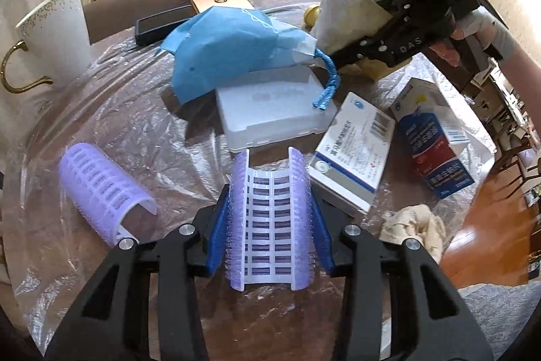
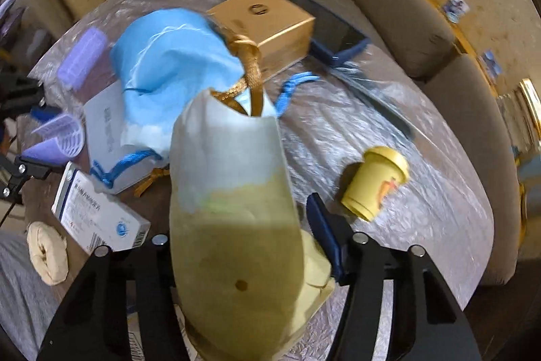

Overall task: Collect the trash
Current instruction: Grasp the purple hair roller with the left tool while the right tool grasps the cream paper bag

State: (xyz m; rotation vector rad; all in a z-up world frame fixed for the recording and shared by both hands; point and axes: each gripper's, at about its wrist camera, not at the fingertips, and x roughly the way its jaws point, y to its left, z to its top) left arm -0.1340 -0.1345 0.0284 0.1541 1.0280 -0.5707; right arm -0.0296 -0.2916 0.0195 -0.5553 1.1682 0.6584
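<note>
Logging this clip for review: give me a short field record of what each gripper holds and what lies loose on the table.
left gripper: shut on purple hair roller
right gripper: shut on cream paper bag, mouth up, gold ribbon handle showing
table cover: clear plastic sheet
loose trash candidates: second purple roller, crumpled tissue, yellow cup on its side
other items: blue bag, medicine boxes, white mug, gold box

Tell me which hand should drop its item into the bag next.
Left. The left gripper already clamps a purple hair roller half, while the right gripper is occupied holding the cream bag upright with its mouth open.
</note>
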